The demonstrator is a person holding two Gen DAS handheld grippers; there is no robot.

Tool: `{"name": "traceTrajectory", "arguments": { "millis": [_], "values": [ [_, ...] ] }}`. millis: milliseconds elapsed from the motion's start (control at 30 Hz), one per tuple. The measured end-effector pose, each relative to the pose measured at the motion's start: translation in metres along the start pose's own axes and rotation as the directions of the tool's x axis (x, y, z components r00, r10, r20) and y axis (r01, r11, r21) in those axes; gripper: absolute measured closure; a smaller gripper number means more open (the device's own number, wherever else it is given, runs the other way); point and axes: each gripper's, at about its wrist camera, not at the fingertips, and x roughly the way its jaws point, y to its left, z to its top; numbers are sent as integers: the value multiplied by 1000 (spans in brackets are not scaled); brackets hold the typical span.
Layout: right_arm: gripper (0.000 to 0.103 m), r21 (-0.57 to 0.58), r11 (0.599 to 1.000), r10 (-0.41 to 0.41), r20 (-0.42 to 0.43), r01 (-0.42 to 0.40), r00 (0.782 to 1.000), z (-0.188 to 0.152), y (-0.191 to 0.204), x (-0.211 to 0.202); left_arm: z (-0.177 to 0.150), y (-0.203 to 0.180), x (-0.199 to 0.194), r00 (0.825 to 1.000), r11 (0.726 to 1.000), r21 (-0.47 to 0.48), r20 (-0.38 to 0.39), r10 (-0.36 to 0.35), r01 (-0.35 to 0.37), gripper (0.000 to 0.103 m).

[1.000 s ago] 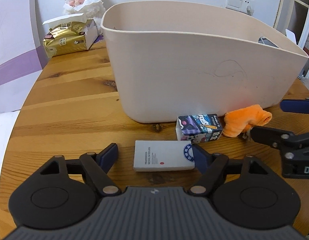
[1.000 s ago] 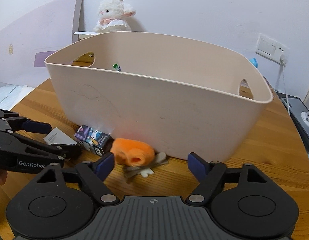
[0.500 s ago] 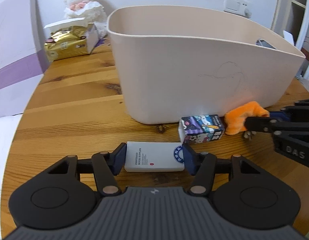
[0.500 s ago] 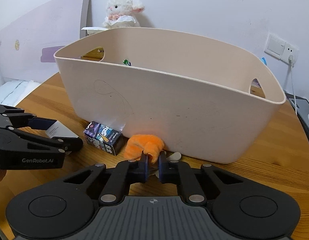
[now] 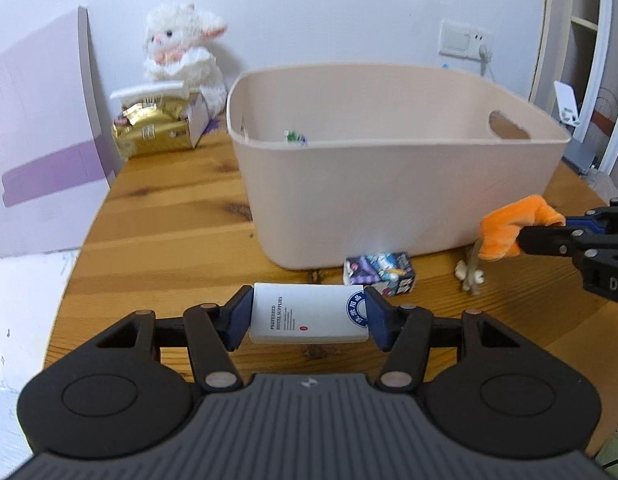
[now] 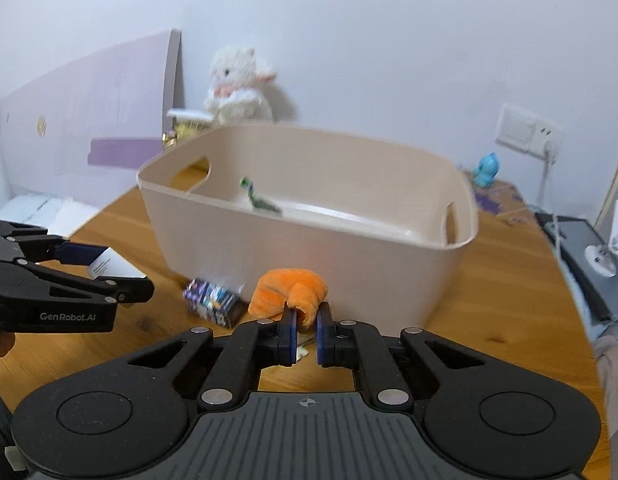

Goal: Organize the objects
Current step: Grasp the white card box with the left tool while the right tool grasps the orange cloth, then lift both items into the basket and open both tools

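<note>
My left gripper [image 5: 308,316] is shut on a white hotel-supplies box [image 5: 309,318] and holds it above the wooden table; it also shows in the right wrist view [image 6: 109,266]. My right gripper [image 6: 307,330] is shut on an orange plush toy [image 6: 291,292], lifted off the table; the toy hangs at the right of the left wrist view [image 5: 513,226]. A beige bin [image 5: 389,184] stands just behind, with a small green item [image 6: 255,200] inside. A small dark printed carton [image 5: 379,274] lies on the table in front of the bin.
A white plush lamb [image 5: 181,56] and a gold tissue pack [image 5: 153,130] stand at the back left. A purple-striped board [image 5: 41,152] leans at the left. A blue figure [image 6: 487,168] and a grey device [image 6: 581,240] are at the right.
Both grippers closed, the left on the white box and the right on the orange toy, and both have lifted their objects up from the table. The bin's inside has come into view.
</note>
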Motion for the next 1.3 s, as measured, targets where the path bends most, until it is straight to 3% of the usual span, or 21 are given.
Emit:
{"name": "traceTrajectory", "arguments": {
  "millis": [367, 667, 900, 1233, 1267, 1300],
  "values": [
    [94, 40, 998, -54, 141, 49, 988, 29, -26, -44, 34, -11, -44, 991, 999, 27, 135, 20, -24, 43],
    [94, 81, 992, -107, 186, 93, 977, 62, -56, -22, 82, -22, -36, 976, 997, 55, 213, 43, -55, 42],
    [94, 103, 987, -138, 136, 125, 981, 72, -72, 19, 112, -34, 8, 981, 996, 55, 188, 57, -68, 42],
    [94, 87, 986, -145, -9, 145, 989, 62, -75, 81, 116, -32, 81, 995, 994, 59, 35, 93, -95, 42],
    [93, 88, 986, -142, -7, 142, 990, 61, -76, 82, 115, -32, 86, 995, 993, 62, 20, 96, -97, 42],
    [75, 88, 986, -143, -5, 143, 990, 61, -75, 82, 114, -31, 88, 996, 994, 61, 15, 94, -94, 42]
  ]
}}
